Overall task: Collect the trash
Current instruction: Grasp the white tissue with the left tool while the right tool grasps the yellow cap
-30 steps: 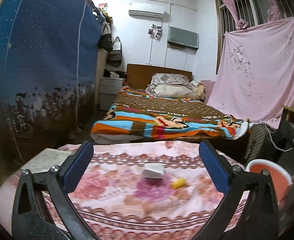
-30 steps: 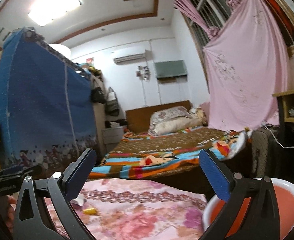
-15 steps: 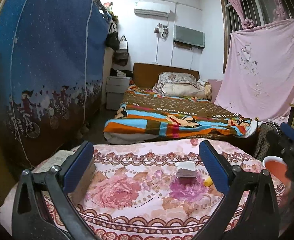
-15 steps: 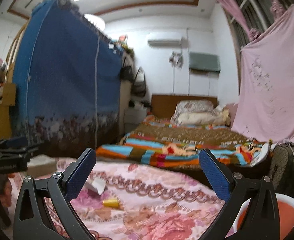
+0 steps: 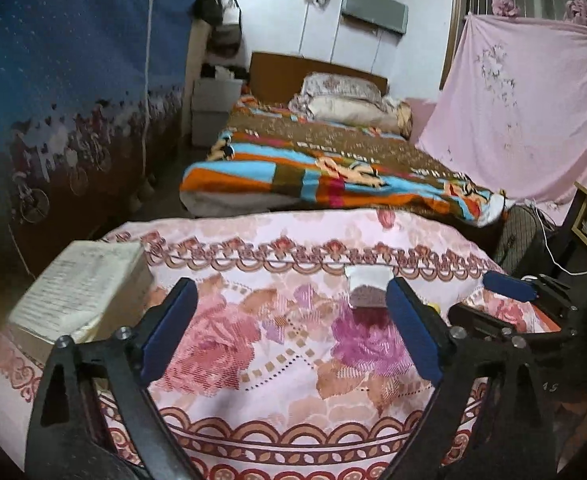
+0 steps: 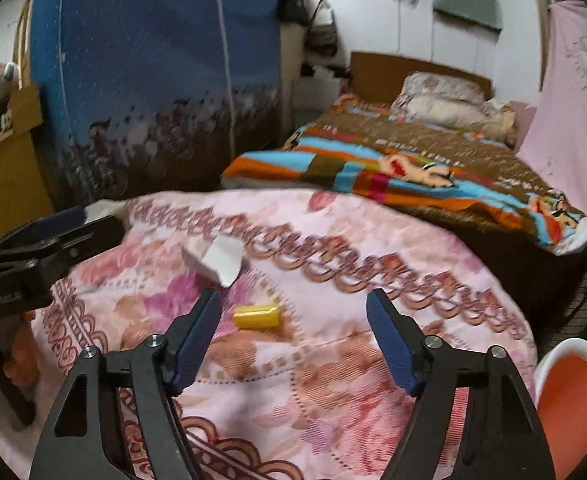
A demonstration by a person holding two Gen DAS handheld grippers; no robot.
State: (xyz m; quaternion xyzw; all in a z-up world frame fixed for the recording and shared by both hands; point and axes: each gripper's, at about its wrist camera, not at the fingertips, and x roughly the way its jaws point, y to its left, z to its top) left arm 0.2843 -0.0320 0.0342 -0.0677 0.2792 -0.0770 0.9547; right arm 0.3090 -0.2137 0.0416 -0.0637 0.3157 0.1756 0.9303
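A white folded paper scrap [image 6: 219, 260] and a small yellow piece [image 6: 256, 316] lie on the round table's floral pink cloth [image 6: 333, 280]. My right gripper [image 6: 293, 332] is open above the cloth, the yellow piece just beyond and between its fingers. My left gripper [image 5: 289, 320] is open and empty over the table; the white scrap [image 5: 367, 282] lies ahead near its right finger. The yellow piece is almost hidden behind that finger. Each gripper shows at the edge of the other's view.
A thick open book [image 5: 77, 284] lies at the table's left edge. An orange bin with a white rim [image 6: 569, 400] stands low at the right of the table. A bed with a striped blanket [image 5: 333, 172] lies beyond, a blue wardrobe [image 5: 73, 60] at left.
Both grippers have tilted down and moved in over the table. The right gripper has come close to the yellow piece. Both stay open.
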